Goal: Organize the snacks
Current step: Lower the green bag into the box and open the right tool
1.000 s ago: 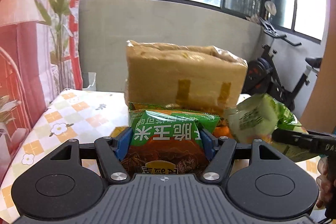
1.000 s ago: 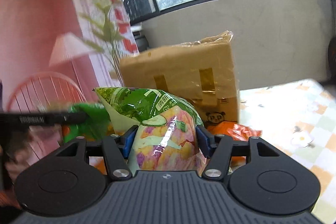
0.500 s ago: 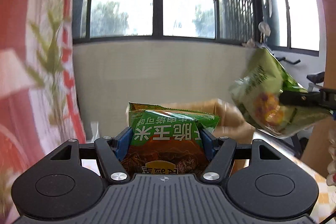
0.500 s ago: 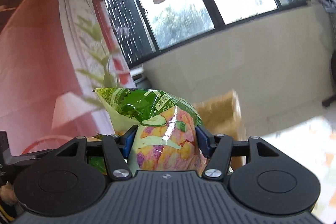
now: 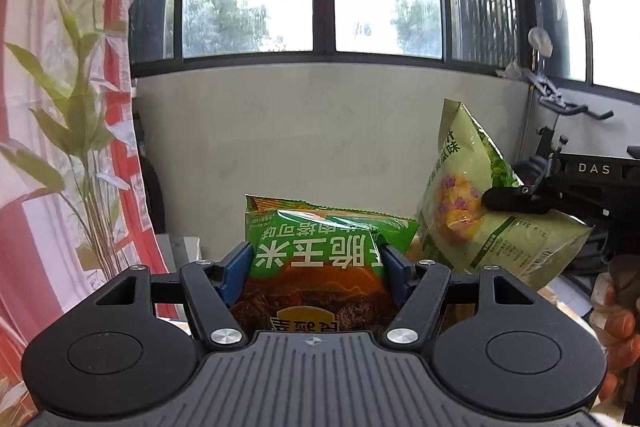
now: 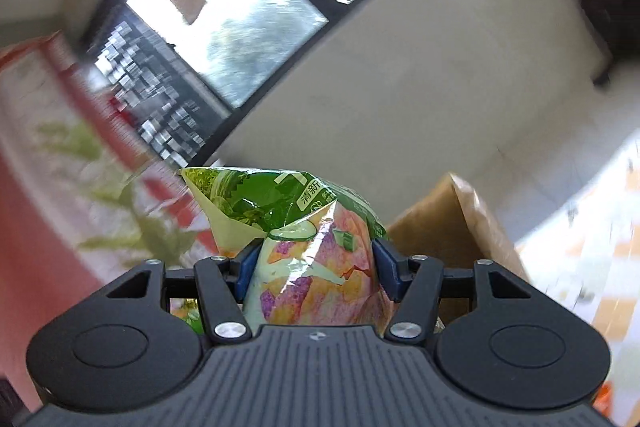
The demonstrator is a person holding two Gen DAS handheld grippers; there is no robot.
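Observation:
My left gripper [image 5: 316, 267] is shut on a green and brown corn snack bag [image 5: 320, 267], held up in the air facing the window wall. My right gripper [image 6: 314, 267] is shut on a pale green chip bag [image 6: 316, 259] with purple and yellow chips printed on it. That chip bag also shows in the left wrist view [image 5: 480, 211], to the right of the corn bag, with the right gripper [image 5: 520, 197] clamped on it. The brown cardboard box [image 6: 444, 231] lies behind and below the chip bag in the tilted right wrist view.
A checked tablecloth [image 6: 592, 259] covers the table at the right. A red and white curtain with a green plant [image 5: 80, 131] hangs at the left. An exercise bike [image 5: 560, 131] stands at the right by the window wall [image 5: 320, 131].
Both grippers have lifted their bags well above the table and box. The right gripper has rolled, so its view is now tilted and blurred. The box has dropped out of the left wrist view.

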